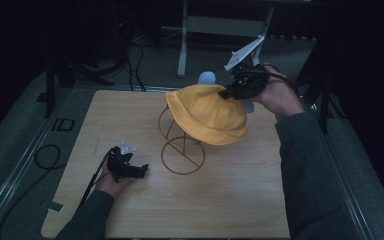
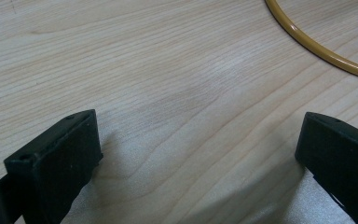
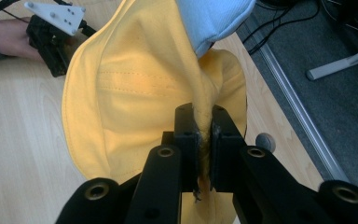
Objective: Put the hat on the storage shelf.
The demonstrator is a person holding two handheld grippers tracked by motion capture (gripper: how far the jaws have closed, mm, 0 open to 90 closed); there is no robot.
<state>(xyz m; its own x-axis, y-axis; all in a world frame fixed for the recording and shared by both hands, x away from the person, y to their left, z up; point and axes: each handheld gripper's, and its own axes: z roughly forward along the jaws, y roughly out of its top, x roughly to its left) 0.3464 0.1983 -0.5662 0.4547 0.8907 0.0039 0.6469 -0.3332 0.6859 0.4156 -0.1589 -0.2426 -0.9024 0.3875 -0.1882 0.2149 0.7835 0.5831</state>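
A yellow bucket hat (image 1: pixel 207 114) hangs over the top of a gold wire stand (image 1: pixel 182 156) in the middle of the wooden table (image 1: pixel 145 210). My right gripper (image 1: pixel 228 93) is shut on the hat's far edge, pinching a fold of the yellow fabric (image 3: pixel 204 133) between its jaws. A light blue hat (image 1: pixel 206 77) pokes out behind the yellow one (image 3: pixel 121 93), and it shows at the top in the right gripper view (image 3: pixel 214 21). My left gripper (image 1: pixel 141 171) rests low on the table at the front left, open, with bare wood between its jaws (image 2: pixel 196 154).
The stand's round base ring (image 2: pixel 317 49) lies just ahead of the left gripper. Beyond the table's far edge, a metal rail (image 3: pixel 298 112), grey floor, cables and a white desk leg (image 1: pixel 182 50). A cable (image 1: pixel 47 157) loops off the table's left side.
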